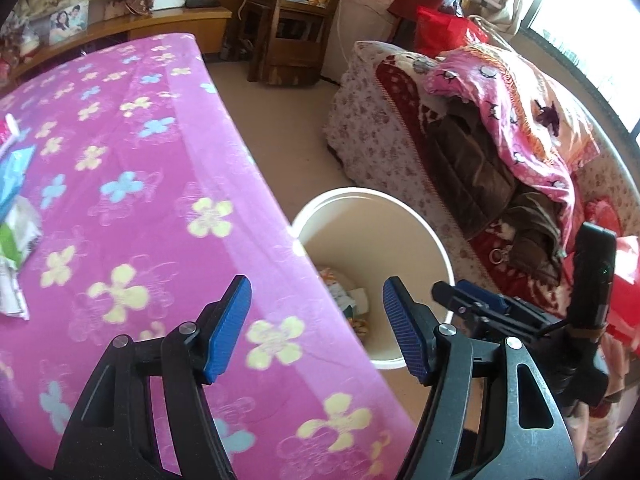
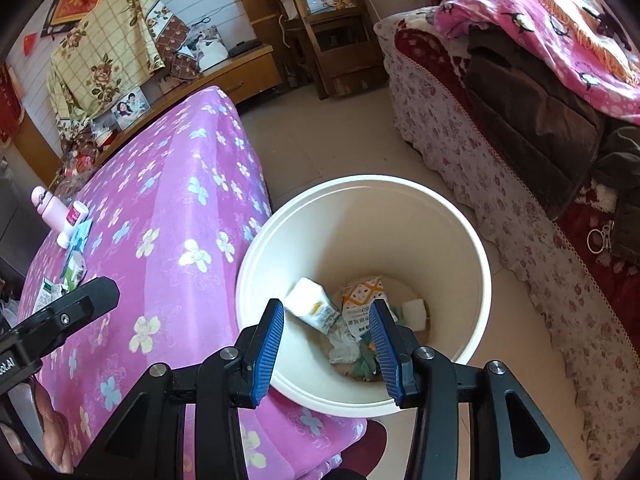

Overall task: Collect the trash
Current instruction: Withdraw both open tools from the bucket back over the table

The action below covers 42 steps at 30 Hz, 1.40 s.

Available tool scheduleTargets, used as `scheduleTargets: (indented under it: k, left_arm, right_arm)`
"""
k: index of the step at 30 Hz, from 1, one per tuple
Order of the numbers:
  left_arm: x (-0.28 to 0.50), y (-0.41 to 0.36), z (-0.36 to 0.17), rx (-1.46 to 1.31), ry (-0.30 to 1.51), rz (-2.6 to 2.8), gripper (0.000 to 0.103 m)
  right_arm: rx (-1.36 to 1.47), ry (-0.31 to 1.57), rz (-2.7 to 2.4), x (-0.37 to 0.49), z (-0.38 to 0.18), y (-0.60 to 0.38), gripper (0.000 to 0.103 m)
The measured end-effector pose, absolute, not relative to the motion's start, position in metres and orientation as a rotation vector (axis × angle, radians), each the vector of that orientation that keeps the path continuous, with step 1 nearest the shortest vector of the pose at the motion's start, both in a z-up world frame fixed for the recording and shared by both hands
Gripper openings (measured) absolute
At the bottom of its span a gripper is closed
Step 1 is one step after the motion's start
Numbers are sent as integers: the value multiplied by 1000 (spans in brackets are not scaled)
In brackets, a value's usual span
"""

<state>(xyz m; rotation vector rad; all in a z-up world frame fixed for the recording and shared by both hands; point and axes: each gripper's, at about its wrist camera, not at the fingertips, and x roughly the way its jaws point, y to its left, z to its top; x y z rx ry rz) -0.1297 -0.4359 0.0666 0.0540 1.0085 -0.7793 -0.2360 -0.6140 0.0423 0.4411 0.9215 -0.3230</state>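
**Cream bin receiving waste; right jaws empty above it**

Cream-coloured plastic bin (image 2: 476,248) stands on the floor, tight against the edge of the tabletop (image 2: 172,184), which carries a pink floral cloth. Inside the bin lie several discarded items: a white packet (image 2: 310,306), an orange-and-white wrapper (image 2: 362,294), a small white block (image 2: 414,312) and crumpled scraps beneath them.

Right gripper (image 2: 326,346) hangs directly over the bin mouth, pointing steeply down. Its jaws stand partly spread with nothing between them. The white packet appears blurred and tilted, which suggests it is dropping, though that is a judgement. Its long axis runs from upper left to lower right in the right wrist view.

Left gripper (image 1: 316,328) is held over the tabletop edge beside the bin, jaws spread wide and empty.

Step in hand, as judged: the deposit into the bin is at its close.

Remaining waste sits well apart from the bin at the far left of the tabletop: a blue packet (image 1: 16,176), a green-and-white wrapper (image 1: 18,240) and a white scrap (image 1: 12,296), lying roughly in a line. A pink bottle (image 2: 50,212) lies beside them; whether it counts as waste cannot be told.

Next move calls for swinging a gripper back across the tabletop, lowering spread jaws over one flat wrapper, and pinching across its short side without gathering cloth.
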Motion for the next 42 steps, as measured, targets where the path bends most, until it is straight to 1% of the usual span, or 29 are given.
scheduleTargets:
  k: [11, 22, 34, 42]
  left_arm:
    - [-132, -386, 74, 88, 959, -673, 67]
    - [-127, -319, 82, 62, 926, -574, 67]
    - [-109, -232, 80, 36, 928, -452, 67]
    - [-73, -163, 80, 51, 935, -344, 67]
  right_arm:
    - [396, 896, -265, -225, 66, -576, 45]
    - [341, 893, -161, -197, 81, -511, 45]
    - [284, 949, -13, -157, 71, -429, 46]
    - [241, 980, 64, -123, 63, -384, 46]
